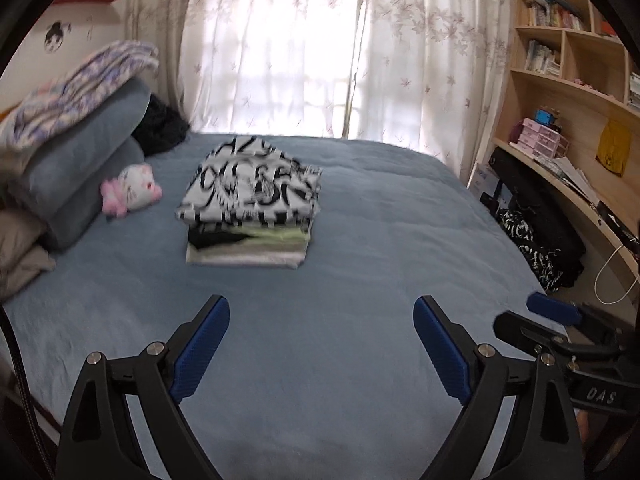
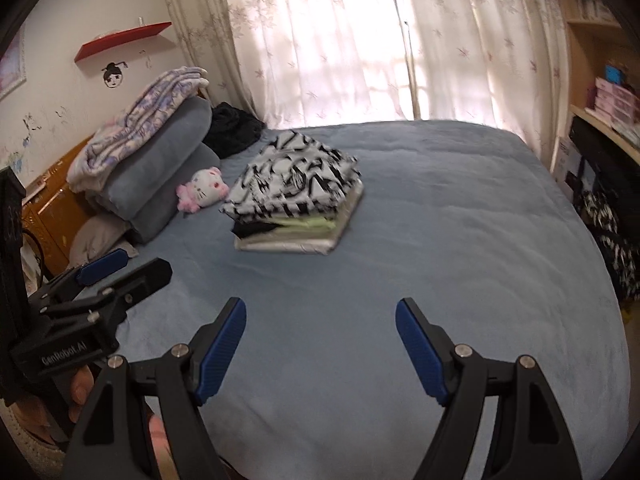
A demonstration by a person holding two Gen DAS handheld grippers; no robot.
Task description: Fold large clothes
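Nearest us, both sets of fingers, left gripper [image 1: 321,344] and right gripper [image 2: 320,346], are spread and empty over bare bed [image 1: 360,360]; farther, mid-bed, the folded stack [image 1: 250,204] sits squared, likely finished, clearing room nearby.

Left tongs [image 1: 321,312]: jaws spread wide, nothing between the blue pads [image 1: 200,350], angled downward and forward. Right tongs [image 2: 320,314]: jaws likewise apart and empty, same downward angle. The two sit side by side, each visible at the edge of the other's view. Fingers [image 2: 82,390] of the person's hand wrap the left unit's grip.
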